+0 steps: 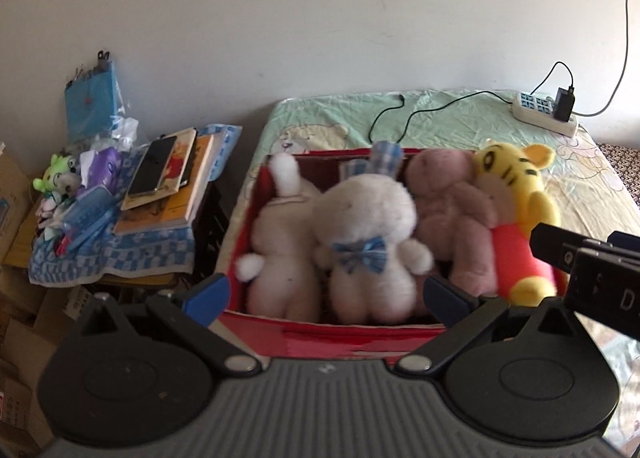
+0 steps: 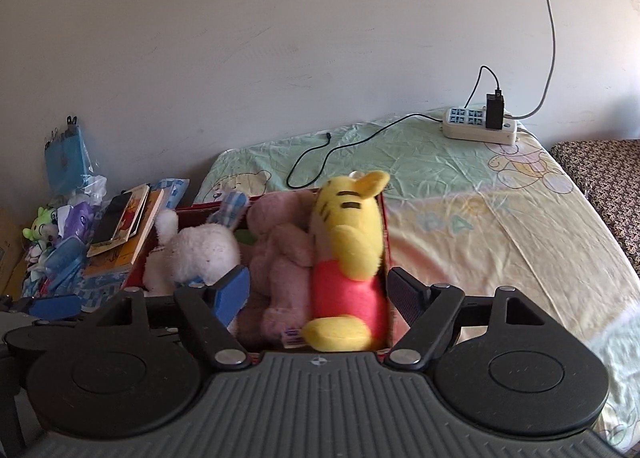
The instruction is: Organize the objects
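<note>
**A:** so where are the plushies? I count four packed side by side in the red box (image 1: 352,338) on the bed (image 2: 460,218): white one (image 1: 280,250), bunny (image 1: 368,242) with a blue bow, pink one (image 2: 280,270), yellow tiger (image 2: 348,254) at the right end.

**B:** yep. Left gripper (image 1: 326,292) is spread wide just in front of the box, nothing in it. Right gripper (image 2: 318,292) is spread too, fingers either side of the tiger and pink one, not pinching.

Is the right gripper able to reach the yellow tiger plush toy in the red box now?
Probably yes: the right gripper is open, the yellow tiger plush toy lies directly ahead, uncovered, in the red box.
</note>
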Demonstrator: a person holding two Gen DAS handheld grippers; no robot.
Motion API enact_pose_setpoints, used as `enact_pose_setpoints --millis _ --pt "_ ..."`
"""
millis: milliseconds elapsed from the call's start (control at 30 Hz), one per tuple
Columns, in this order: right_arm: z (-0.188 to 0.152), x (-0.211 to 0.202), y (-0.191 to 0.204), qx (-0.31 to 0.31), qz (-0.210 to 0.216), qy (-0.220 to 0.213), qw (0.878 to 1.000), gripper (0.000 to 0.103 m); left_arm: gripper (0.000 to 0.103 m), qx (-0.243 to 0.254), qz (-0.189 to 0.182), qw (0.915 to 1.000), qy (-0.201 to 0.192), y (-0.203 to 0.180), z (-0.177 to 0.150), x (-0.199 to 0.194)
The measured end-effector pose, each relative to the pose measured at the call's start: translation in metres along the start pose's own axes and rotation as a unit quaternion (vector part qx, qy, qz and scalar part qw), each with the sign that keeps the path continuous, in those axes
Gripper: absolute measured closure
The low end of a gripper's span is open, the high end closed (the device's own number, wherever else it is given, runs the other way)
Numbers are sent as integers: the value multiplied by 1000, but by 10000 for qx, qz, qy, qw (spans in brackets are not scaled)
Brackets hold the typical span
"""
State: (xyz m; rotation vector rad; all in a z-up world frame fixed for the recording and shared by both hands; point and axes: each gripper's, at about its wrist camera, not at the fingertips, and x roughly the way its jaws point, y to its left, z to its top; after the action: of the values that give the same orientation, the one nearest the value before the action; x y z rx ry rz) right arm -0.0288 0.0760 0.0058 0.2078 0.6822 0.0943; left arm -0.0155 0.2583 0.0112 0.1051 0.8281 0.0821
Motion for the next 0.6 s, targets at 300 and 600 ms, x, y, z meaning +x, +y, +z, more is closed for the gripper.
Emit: enact_pose_setpoints --millis 300,600 --pt "2 12 25 -192 -138 -30 9997 25 0 -75 -155 9998 66 22 2 12" --pt "4 19 26 -29 -272 -18 9996 25 3 -123 -326 9993 100 30 10 27"
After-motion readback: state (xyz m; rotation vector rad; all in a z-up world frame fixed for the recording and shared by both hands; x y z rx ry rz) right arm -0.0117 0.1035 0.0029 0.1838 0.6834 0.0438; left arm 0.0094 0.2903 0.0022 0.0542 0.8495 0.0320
